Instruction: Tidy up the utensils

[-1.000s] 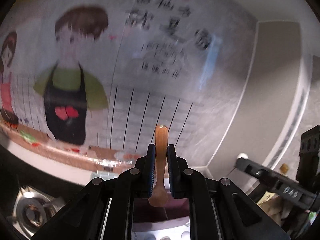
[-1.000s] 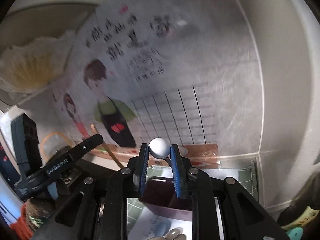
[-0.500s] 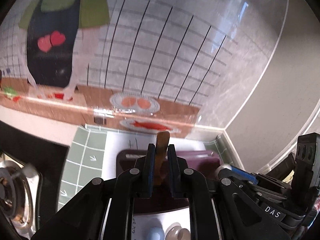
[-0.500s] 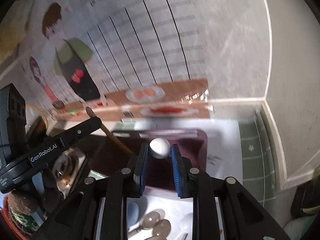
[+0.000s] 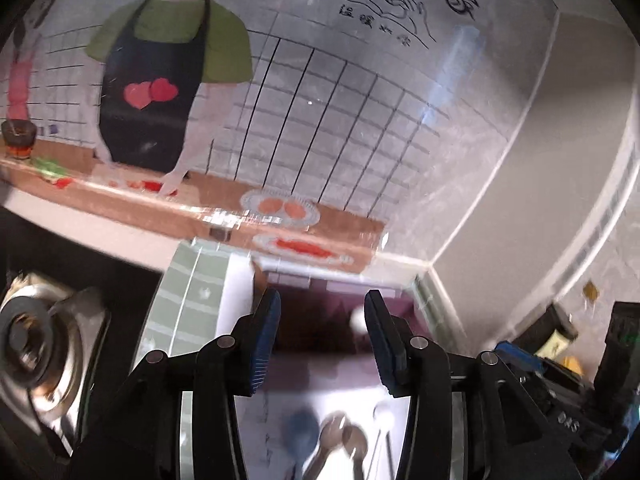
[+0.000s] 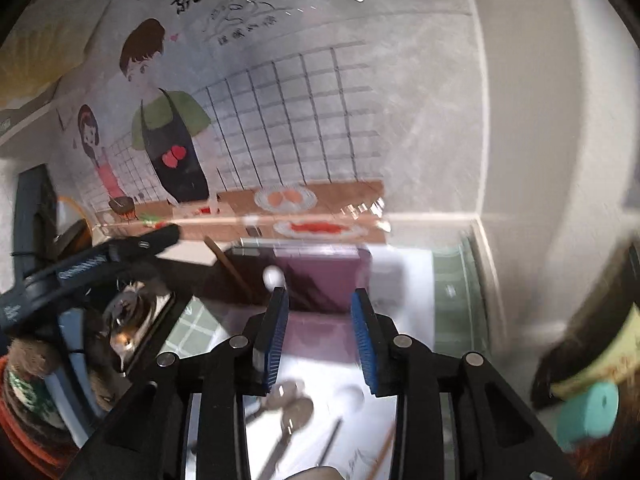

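Note:
My left gripper [image 5: 318, 306] is open and empty above a dark purple box [image 5: 320, 320] on the counter. A white round-ended utensil [image 5: 357, 322] stands in the box beside the right pad. My right gripper [image 6: 318, 300] is open and empty over the same purple box [image 6: 328, 276]. In the right wrist view the white round end [image 6: 274, 277] and a wooden stick [image 6: 228, 264] lean in the box. Loose spoons [image 6: 292, 404] and chopsticks [image 6: 384, 448] lie on white paper below the grippers; they also show blurred in the left wrist view [image 5: 340, 440].
A tiled wall poster with a cartoon cook [image 5: 168, 92] stands just behind the box. A gas burner [image 5: 36, 344] lies to the left. The other gripper's body [image 6: 80, 264] shows at left. A teal round object [image 6: 588, 408] and clutter sit at right.
Both grippers have opened. The wooden utensil left my left gripper and the white-ended utensil left my right gripper; both now stand in the purple box. The grippers have lifted a little.

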